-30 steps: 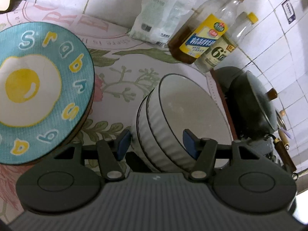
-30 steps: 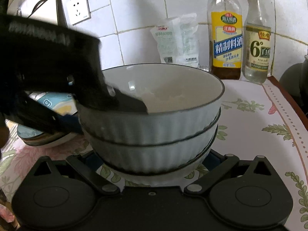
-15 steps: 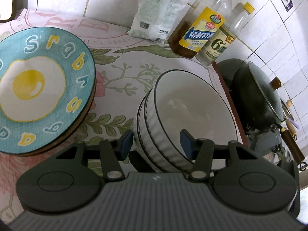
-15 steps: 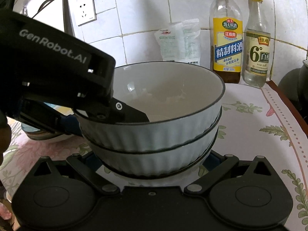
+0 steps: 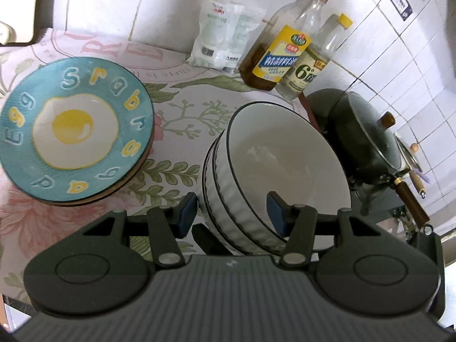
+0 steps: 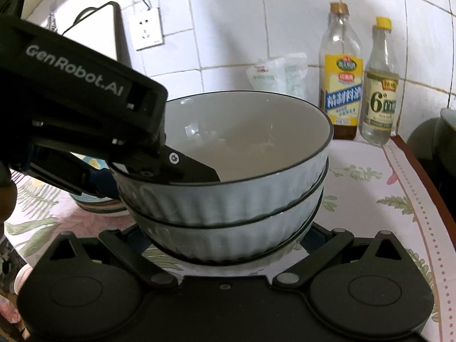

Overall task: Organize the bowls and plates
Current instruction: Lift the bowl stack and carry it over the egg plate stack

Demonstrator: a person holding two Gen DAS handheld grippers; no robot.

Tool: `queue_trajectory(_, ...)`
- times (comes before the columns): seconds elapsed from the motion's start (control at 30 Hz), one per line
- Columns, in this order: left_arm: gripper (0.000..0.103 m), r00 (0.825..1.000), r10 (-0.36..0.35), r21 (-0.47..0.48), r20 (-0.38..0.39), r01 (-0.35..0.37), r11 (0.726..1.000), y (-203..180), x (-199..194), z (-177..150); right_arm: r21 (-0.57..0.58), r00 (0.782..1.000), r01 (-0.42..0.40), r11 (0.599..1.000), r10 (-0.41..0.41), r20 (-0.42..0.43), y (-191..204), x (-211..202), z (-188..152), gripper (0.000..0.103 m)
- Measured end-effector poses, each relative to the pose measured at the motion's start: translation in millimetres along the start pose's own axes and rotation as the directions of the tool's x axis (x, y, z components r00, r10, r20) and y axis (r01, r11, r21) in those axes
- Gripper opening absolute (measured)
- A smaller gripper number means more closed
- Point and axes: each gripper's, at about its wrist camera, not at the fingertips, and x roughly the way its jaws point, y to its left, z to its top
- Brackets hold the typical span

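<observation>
A stack of white ribbed bowls (image 5: 273, 171) with dark rims stands on the floral cloth; it fills the middle of the right wrist view (image 6: 236, 199). My left gripper (image 5: 232, 209) is open and straddles the stack's near rim, one blue pad outside, one inside the top bowl. It shows from the side in the right wrist view (image 6: 196, 171), one finger inside the bowl. My right gripper (image 6: 228, 242) is open, its fingers either side of the stack's base. A stack of plates, topped by a teal egg plate (image 5: 74, 139), lies to the left.
Two bottles (image 5: 282, 48) and a white bag (image 5: 222, 37) stand against the tiled wall behind the bowls. A dark lidded wok (image 5: 367, 139) sits on the stove to the right. A wall socket (image 6: 146, 28) and cable are at the back left.
The left gripper has pulled back and risen a little, so more of the plate and bowls shows. Both grippers stay open around the bowl stack, which has barely moved.
</observation>
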Motion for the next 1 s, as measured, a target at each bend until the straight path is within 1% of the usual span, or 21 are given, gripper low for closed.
queue_trajectory(0.2, 0.052, 1.0, 0.01, -0.009, 0.025, -0.01, 1.0, 6, -35, 8, -0.034, 1.0, -0.022, 0.999, 0.022, 0.007, 21, -10, 18, 0.103)
queue_trajectory(0.3, 0.052, 0.999, 0.027, -0.018, 0.044, -0.026, 1.0, 10, -52, 14, -0.05, 0.999, -0.042, 0.998, 0.042, 0.011, 33, -12, 27, 0.103)
queue_trajectory(0.4, 0.052, 0.997, 0.044, -0.049, 0.069, -0.04, 0.998, 19, -71, 20, -0.06, 0.997, -0.069, 0.996, 0.07, 0.016, 44, -10, 39, 0.103)
queue_trajectory(0.63, 0.052, 0.988, 0.095, -0.084, 0.124, -0.085, 0.993, 40, -107, 36, -0.11, 0.989, -0.138, 0.984, 0.143, 0.037, 68, 3, 66, 0.103)
queue_trajectory(0.77, 0.052, 0.981, 0.134, -0.103, 0.143, -0.12, 0.987, 57, -110, 44, -0.117, 0.981, -0.185, 0.976, 0.19, 0.038, 78, 25, 73, 0.103)
queue_trajectory(0.93, 0.052, 0.977, 0.158, -0.145, 0.144, -0.137, 0.98, 85, -98, 54, -0.133, 0.97, -0.237, 0.962, 0.241, 0.016, 80, 62, 77, 0.103)
queue_trajectory(1.0, 0.052, 0.975, 0.174, -0.162, 0.138, -0.152, 0.975, 95, -89, 57, -0.134, 0.967, -0.255, 0.958, 0.256, -0.006, 81, 78, 77, 0.103)
